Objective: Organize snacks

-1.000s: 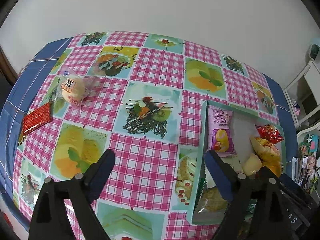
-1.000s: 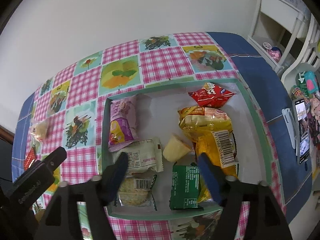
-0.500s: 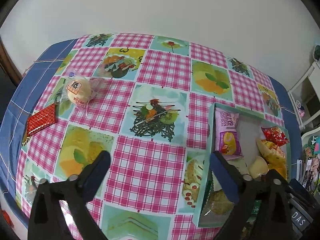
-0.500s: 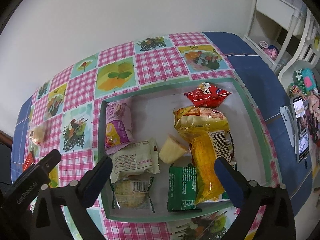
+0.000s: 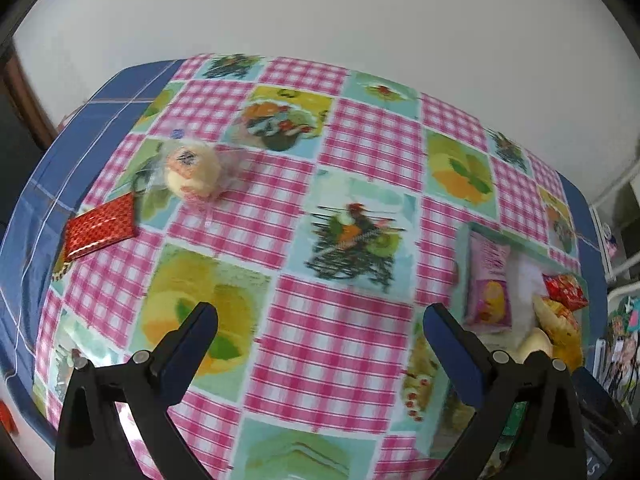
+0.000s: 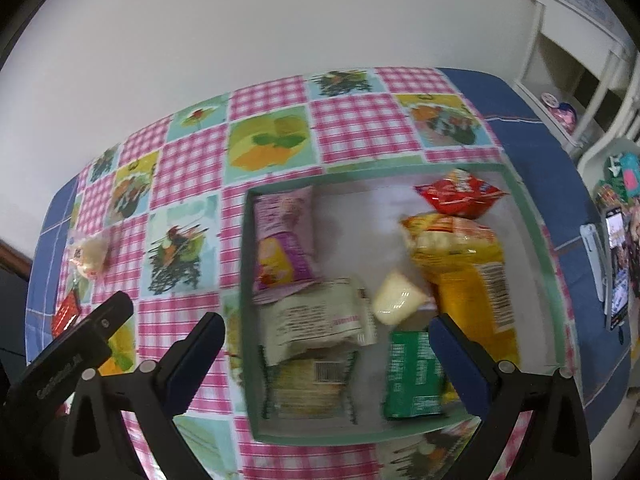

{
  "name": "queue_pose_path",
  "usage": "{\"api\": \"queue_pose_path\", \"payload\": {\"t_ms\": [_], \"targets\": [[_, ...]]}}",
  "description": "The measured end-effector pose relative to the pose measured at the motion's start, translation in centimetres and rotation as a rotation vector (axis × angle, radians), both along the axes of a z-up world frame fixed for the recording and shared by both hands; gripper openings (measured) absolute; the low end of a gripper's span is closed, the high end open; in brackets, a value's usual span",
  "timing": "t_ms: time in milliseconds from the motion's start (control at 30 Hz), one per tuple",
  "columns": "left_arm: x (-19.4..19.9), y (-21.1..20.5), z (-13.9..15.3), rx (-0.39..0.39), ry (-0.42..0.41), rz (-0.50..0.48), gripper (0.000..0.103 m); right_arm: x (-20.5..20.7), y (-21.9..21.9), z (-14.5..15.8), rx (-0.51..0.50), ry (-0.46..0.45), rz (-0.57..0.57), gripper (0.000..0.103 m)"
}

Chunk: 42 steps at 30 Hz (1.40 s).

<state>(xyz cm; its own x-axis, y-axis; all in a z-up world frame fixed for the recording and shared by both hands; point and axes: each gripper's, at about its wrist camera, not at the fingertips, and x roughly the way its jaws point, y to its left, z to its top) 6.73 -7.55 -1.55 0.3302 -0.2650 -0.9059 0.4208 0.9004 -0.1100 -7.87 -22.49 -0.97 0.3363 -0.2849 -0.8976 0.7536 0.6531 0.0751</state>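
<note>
A green-rimmed tray (image 6: 532,216) holds several snack packets: a pink one (image 6: 282,240), a red one (image 6: 460,196), a yellow bag (image 6: 468,268), a green pack (image 6: 412,372), a white pack (image 6: 320,320) and a small pale cake (image 6: 396,300). My right gripper (image 6: 326,344) hangs open over the tray's near half, nothing between its fingers. Out on the cloth lie a wrapped round bun (image 5: 192,172) and a flat red packet (image 5: 100,226) at the far left. My left gripper (image 5: 320,326) stands open above bare tablecloth, well short of both. The tray (image 5: 464,240) shows at the right of the left wrist view.
The table has a pink-checked cloth with fruit pictures and a blue border (image 5: 36,200). A white wall stands behind it. White shelving (image 6: 572,36) and a phone (image 6: 618,264) sit off the table's right side. The left gripper's body (image 6: 76,352) shows at the lower left of the right wrist view.
Both grippers' jaws have spread wider, the right one most. The left view has drifted leftward, so the bun and red packet sit nearer centre. The snacks lie as before.
</note>
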Motion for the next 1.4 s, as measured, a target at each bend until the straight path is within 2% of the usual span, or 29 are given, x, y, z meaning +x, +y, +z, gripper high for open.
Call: {"api": "queue_pose_path", "payload": {"t_ms": [367,633,1067,1233,1333,1400], "targets": [[4.5,6.1,-0.4,0.015,-0.001,0.150,0.102,5.1,4.4,-0.5,0.014,-0.001,0.102,0.103],[6.9,9.5,-0.9,0.020,0.011,0.221,0.102,7.9,7.3,-1.5,0.028,0.006,0.164,0.103],[9.1,12.1,-2.8,0.036,0.054,0.278,0.102,10.7,9.5,-3.7,0.044,0.047,0.213,0.103],[10.1,12.6,-3.5,0.077,0.043,0.265,0.102,11.5,9.7,-4.6,0.042,0.076,0.227,0.103],[10.8,13.0,-4.0,0.127,-0.001,0.240,0.102,11.9,9.7,-5.2,0.046,0.086,0.229,0.103],[11.4,13.2,-4.4,0.130,-0.010,0.218,0.102,12.3,9.6,-5.7,0.049,0.093,0.230,0.103]]}}
